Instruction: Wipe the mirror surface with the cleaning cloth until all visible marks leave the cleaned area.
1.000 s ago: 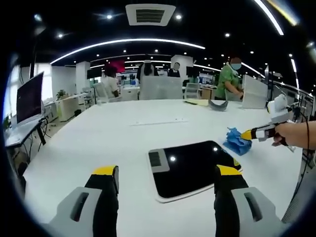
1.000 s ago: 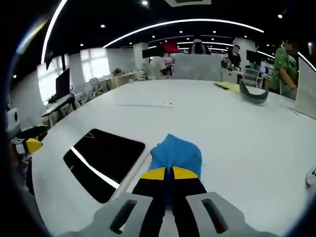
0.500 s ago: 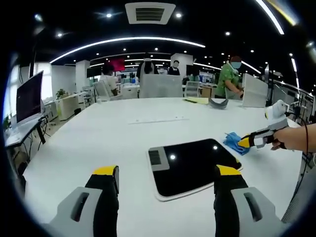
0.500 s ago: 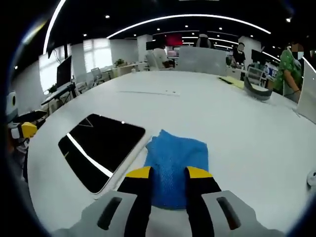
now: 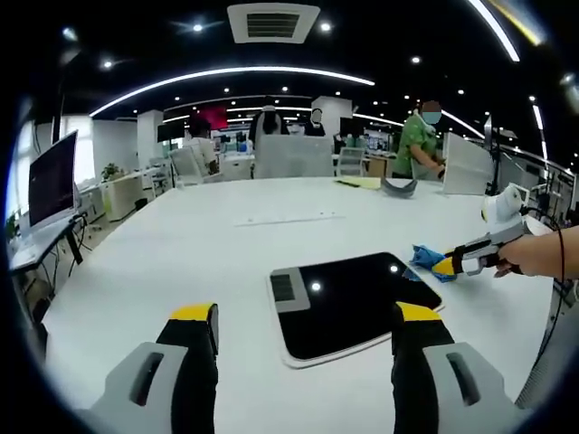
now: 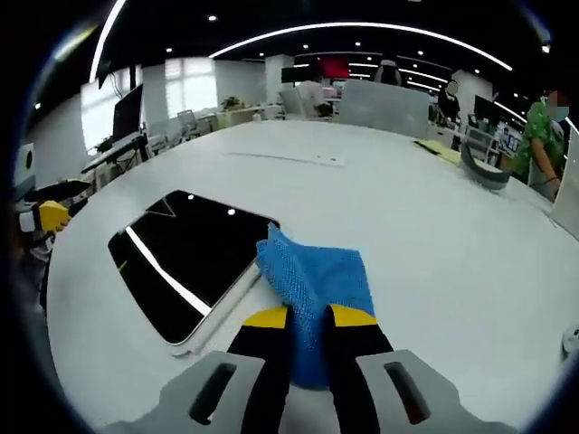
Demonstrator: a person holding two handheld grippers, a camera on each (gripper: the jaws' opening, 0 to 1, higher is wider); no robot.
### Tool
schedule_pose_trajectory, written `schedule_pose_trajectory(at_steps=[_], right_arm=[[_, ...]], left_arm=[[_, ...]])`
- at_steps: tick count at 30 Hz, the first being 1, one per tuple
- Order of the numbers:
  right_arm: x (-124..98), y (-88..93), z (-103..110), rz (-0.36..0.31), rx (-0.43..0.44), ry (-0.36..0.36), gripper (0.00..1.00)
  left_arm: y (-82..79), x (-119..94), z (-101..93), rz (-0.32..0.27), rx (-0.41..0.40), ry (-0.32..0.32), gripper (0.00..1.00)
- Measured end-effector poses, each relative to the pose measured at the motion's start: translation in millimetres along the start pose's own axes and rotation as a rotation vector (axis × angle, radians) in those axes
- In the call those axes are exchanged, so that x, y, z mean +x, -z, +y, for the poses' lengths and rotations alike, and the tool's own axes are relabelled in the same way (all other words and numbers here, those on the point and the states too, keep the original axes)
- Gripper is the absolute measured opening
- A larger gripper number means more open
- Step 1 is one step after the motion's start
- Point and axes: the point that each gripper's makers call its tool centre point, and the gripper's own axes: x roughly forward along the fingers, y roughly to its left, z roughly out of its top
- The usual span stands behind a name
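Blue cloth (image 6: 318, 282) now sits pinched between the jaws of the right gripper (image 6: 310, 318), its front corner lifted and lapping onto the near edge of the mirror (image 6: 185, 263). Half a second ago the jaws stood apart with the cloth lying flat beside the mirror; they have since closed on it and the cloth has bunched toward the frame. Judgement: grasp is made, wiping is about to begin, no stroke across the glass yet.

Mirror lies flat on the white table (image 6: 434, 235), dark face up, reflecting ceiling lights. Marks on the glass cannot be made out at this size.

Right gripper, seen from the left gripper view (image 5: 447, 265), comes in low from the right, held by a hand (image 5: 536, 254), tip at the mirror's far right corner (image 5: 348, 303) with the cloth (image 5: 423, 258) under it.

Left gripper (image 5: 306, 318) hovers above the table just short of the mirror's near edge, jaws wide apart, grasping nothing.
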Motion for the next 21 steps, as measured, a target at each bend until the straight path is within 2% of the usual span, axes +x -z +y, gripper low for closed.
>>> schedule_pose_trajectory(at_steps=[5, 10, 16, 17, 19, 21], right_arm=[[2, -0.4, -5, -0.004, 0.041, 0.0, 0.05], [1, -3.0, -4, -0.005, 0.04, -0.001, 0.04], [-1, -18.3, -5, -0.051, 0.045, -0.002, 0.03], [-18, -27.1, 12, -0.062, 0.046, -0.001, 0.03], [-26, -38.6, 19, -0.09, 0.067, -0.008, 0.03], [-25, -43.5, 20, -0.106, 0.079, -0.014, 0.03]], left_arm=[[1.4, -1, 0.5, 0.005, 0.005, -0.002, 0.78], [1.3, -1, 1.5, 0.005, 0.009, -0.005, 0.78], [0.2, 0, 1.9, 0.0, 0.013, -0.006, 0.78], [0.1, 0, 2.2, -0.001, 0.013, -0.006, 0.78], [-0.2, 0, 2.8, -0.003, 0.016, -0.007, 0.78], [-0.4, 0, 3.8, -0.005, 0.018, -0.009, 0.78]])
